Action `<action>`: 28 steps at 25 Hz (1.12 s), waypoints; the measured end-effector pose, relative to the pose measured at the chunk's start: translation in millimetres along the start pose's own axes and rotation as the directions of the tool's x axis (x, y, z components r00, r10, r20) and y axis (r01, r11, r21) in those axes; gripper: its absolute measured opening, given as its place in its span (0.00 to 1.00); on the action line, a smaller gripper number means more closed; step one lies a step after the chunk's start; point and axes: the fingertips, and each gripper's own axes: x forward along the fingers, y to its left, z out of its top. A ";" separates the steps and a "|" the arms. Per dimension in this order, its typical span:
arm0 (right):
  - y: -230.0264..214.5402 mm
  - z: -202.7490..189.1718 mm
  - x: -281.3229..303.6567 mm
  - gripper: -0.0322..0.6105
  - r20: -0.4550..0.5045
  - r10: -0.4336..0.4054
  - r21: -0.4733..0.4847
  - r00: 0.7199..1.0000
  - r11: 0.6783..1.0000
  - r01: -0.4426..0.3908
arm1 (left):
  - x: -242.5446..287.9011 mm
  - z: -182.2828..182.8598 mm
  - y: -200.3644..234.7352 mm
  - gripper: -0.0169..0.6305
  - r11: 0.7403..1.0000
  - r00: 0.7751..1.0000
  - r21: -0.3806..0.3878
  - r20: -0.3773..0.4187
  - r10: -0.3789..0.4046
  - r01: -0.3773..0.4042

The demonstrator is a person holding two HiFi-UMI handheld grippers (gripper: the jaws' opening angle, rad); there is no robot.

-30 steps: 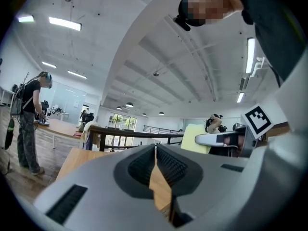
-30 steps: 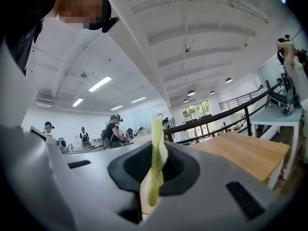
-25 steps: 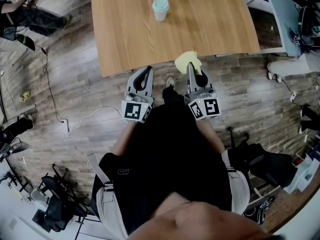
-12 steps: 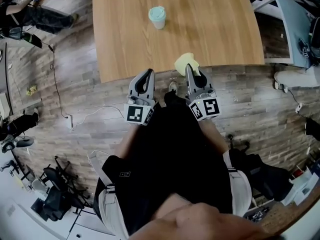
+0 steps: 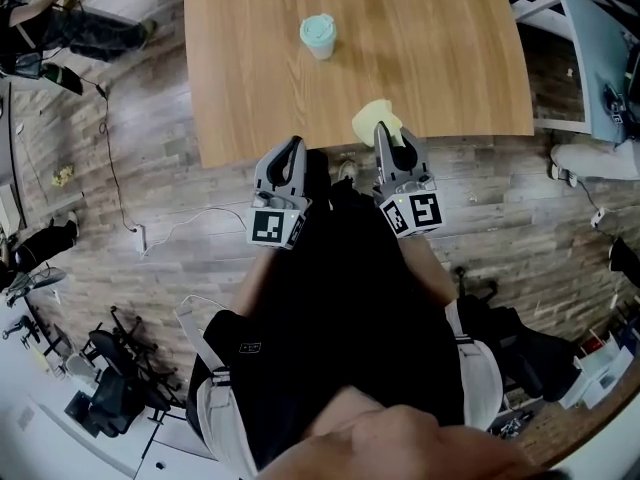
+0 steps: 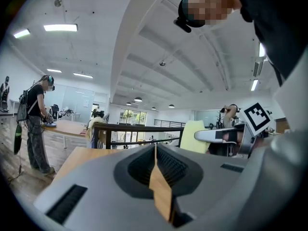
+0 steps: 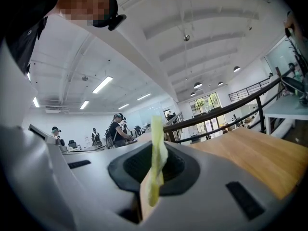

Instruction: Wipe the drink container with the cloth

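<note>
The cup (image 5: 318, 36) is pale green and stands upright on the wooden table (image 5: 440, 58). It is well back from the near edge and a little left of the middle. Nothing touches it.

The cloth (image 5: 376, 120) is yellow. It is well apart from the cup, by the near edge of the table and to the right of the cup. The right gripper (image 5: 385, 138) holds it. In the right gripper view its two jaws are pressed together on the cloth, and a thin strip of yellow sticks up out of them.

The left gripper (image 5: 293, 146) is beside the right one, near the same edge of the table. In the left gripper view its jaws are pressed together with nothing between them. The two grippers do not touch each other.

Both grippers are held out in front of a person in a black top (image 5: 340, 298). Each gripper has a cube with black and white squares on it.

Under the table is a floor (image 5: 150, 178) of grey-brown wood boards. A white cord (image 5: 190, 226) lies on it to the left. In the left gripper view another person (image 6: 36, 121) stands far off beside a second table.
</note>
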 end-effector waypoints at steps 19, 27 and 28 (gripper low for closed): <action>-17.4 -2.7 108.8 0.12 -0.081 -0.147 0.005 0.986 0.989 0.148 | 115.6 -0.7 90.8 0.07 0.987 0.986 0.024 -0.056 -0.158 0.159; -31.9 -0.7 128.1 0.12 -0.113 -0.154 0.000 0.982 0.988 0.155 | 151.8 -23.6 100.4 0.07 0.982 0.975 -0.006 -0.114 -0.189 0.190; -36.3 -2.0 130.4 0.12 -0.121 -0.150 0.002 0.981 0.989 0.151 | 155.7 -29.6 100.9 0.07 0.984 0.976 -0.017 -0.125 -0.180 0.179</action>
